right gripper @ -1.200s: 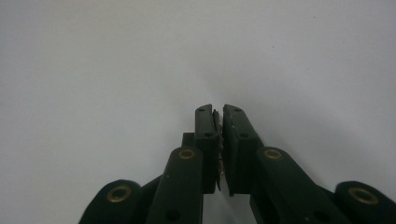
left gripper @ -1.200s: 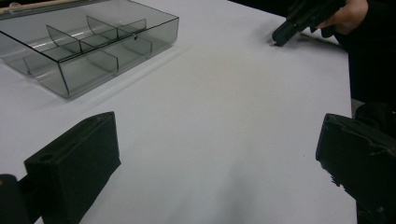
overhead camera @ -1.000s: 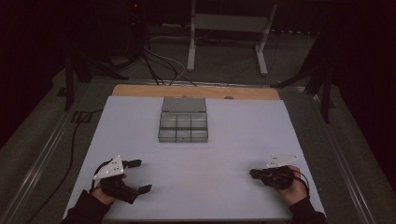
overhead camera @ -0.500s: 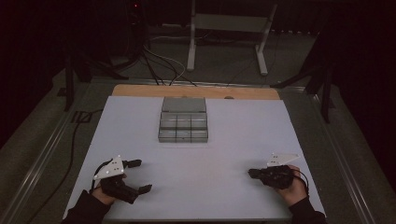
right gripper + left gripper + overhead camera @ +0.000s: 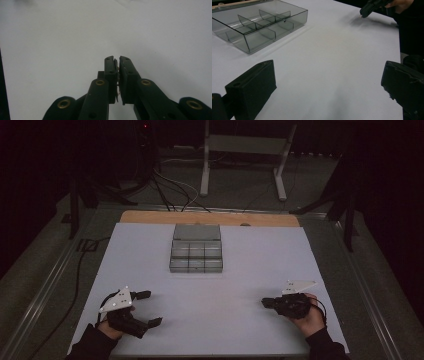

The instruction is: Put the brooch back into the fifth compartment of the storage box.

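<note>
A clear grey compartment box (image 5: 196, 249) lies open in the far middle of the white table (image 5: 260, 260); the left gripper view has the same box (image 5: 259, 25) at upper left, its compartments empty. My left gripper (image 5: 151, 308) rests near the front left edge, jaws wide open with nothing between them, as the left gripper view (image 5: 329, 85) confirms. My right gripper (image 5: 265, 302) lies at the front right, pointing left, and it appears again far off (image 5: 372, 7). Its jaws (image 5: 116, 60) are pressed together over bare table.
A wooden strip (image 5: 150, 217) runs along the table's far edge. Beyond it on the dark floor are cables (image 5: 170, 185) and a metal stand (image 5: 245, 150). A cable (image 5: 80, 270) trails down the table's left side.
My right gripper has crept slightly to the left. The left gripper and the box have not moved.
</note>
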